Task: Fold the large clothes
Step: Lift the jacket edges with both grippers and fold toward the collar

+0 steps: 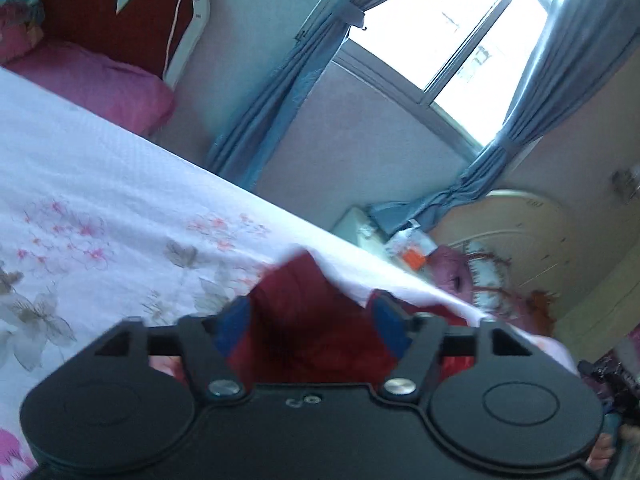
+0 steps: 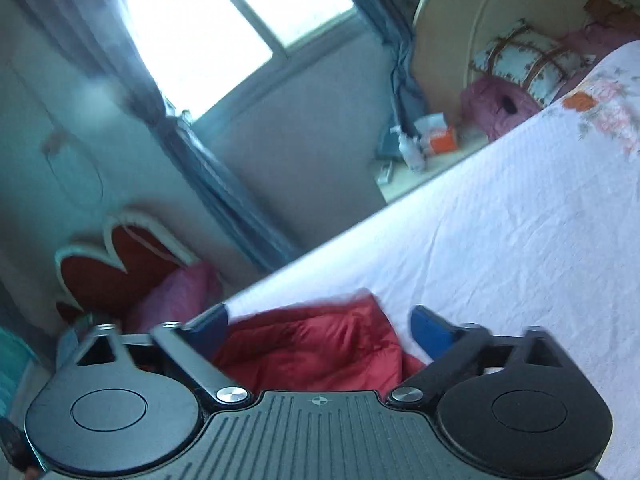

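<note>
Bedroom, white floral bedsheet (image 2: 500, 216) serving as our work surface. We are holding the left gripper (image 1: 308, 320) and right gripper (image 2: 320, 324) with jaws spread, pinching nothing. Between and beyond each, the red padded garment (image 2: 320, 344) is lying bunched on the sheet. We are judging folding barely begun; flattening and folds remain.

Cloth against plastic on the bed

We see a red quilted garment (image 2: 320, 344) with slight sheen on a white, floral, finely textured cotton-like bedsheet (image 1: 100, 168); the black matt plastic right gripper (image 2: 320, 326) has ribbed casing.
</note>
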`<state>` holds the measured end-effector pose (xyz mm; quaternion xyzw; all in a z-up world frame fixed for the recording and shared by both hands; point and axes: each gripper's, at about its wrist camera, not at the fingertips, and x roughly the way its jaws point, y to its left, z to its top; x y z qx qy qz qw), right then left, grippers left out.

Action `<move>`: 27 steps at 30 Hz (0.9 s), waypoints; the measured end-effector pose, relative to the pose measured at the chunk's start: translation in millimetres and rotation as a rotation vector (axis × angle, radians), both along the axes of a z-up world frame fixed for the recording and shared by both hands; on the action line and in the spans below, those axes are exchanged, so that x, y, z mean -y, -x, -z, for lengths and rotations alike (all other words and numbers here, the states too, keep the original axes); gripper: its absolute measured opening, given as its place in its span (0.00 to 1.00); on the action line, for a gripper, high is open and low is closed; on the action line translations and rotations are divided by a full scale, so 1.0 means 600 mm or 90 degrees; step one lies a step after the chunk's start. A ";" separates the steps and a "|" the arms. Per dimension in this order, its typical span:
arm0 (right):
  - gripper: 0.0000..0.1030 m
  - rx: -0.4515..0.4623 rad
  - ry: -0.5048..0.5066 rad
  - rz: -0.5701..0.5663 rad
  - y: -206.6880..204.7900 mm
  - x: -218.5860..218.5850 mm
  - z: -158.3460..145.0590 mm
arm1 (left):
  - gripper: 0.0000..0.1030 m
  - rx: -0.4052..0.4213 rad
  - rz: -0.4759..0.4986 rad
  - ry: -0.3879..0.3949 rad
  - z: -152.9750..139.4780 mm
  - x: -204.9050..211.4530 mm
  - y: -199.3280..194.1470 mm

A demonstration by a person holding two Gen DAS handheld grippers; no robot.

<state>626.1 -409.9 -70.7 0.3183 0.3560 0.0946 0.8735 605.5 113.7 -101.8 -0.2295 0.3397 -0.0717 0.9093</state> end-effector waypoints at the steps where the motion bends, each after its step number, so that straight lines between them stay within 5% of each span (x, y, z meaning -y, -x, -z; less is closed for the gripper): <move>1: 0.75 -0.013 0.026 -0.014 -0.002 -0.010 0.012 | 0.71 -0.006 0.008 -0.013 0.008 0.001 -0.005; 8: 0.74 -0.096 0.164 -0.099 -0.035 -0.089 0.094 | 0.61 -0.123 0.055 -0.104 0.067 0.015 -0.045; 9: 0.60 -0.103 0.188 -0.110 -0.039 -0.101 0.103 | 0.57 -0.130 0.056 -0.103 0.072 0.016 -0.048; 10: 0.26 -0.102 0.203 -0.122 -0.043 -0.109 0.112 | 0.41 -0.133 0.060 -0.093 0.073 0.017 -0.050; 13: 0.05 -0.073 0.221 -0.123 -0.035 -0.122 0.116 | 0.18 -0.111 0.069 -0.101 0.063 0.030 -0.050; 20: 0.03 0.033 0.273 -0.083 -0.010 -0.110 0.082 | 0.07 0.025 0.067 -0.120 -0.002 0.055 -0.044; 25: 0.03 -0.065 0.318 -0.104 -0.034 -0.127 0.149 | 0.08 -0.033 0.080 -0.168 0.048 0.084 -0.080; 27: 0.03 -0.052 0.317 -0.096 -0.023 -0.128 0.172 | 0.08 -0.050 0.088 -0.196 0.081 0.089 -0.080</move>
